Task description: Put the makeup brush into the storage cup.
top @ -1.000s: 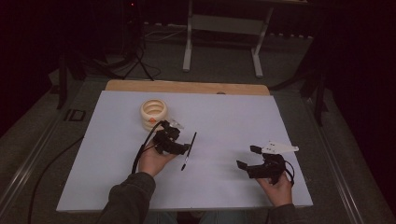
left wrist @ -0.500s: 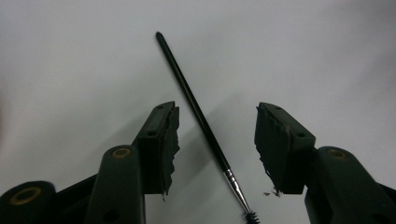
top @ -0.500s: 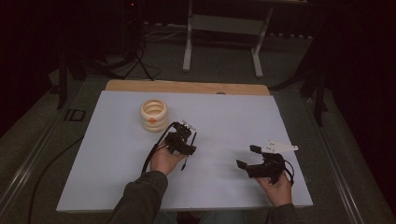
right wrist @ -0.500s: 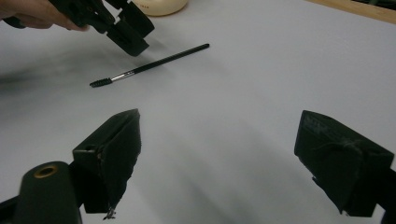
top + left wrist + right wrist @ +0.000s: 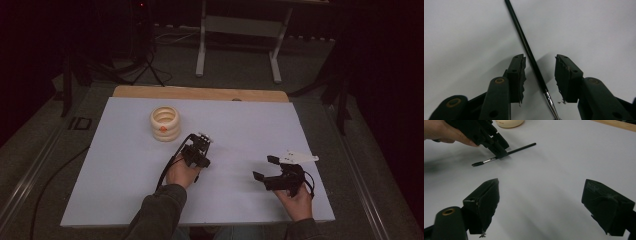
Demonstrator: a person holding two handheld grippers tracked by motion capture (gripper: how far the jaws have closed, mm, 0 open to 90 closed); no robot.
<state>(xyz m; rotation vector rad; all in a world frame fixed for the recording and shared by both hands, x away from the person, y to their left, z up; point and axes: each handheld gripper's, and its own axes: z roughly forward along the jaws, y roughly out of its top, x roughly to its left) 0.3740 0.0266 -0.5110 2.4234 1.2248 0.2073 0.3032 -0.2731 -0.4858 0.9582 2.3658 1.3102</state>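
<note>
on the table: thin paintbrush, light, stiff, rolls easily
hold: mid-handle
left gripper: jaws closing, astride it, not touching
right gripper: jaws wide apart, empty

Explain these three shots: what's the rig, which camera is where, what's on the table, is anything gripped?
No robot here: a person holds a hand-held two-jaw black gripper in each hand. The high view looks down on the white table; the other two cameras ride on the grippers and look along their jaws.

On the table stand a cream ribbed ring-shaped holder and, lying flat, a thin black-handled brush with a metal ferrule.

The left gripper is lowered over the brush; its jaws have just been closing, with the handle between them, but the pads are not yet touching it. The right gripper is wide open, holding nothing.
</note>
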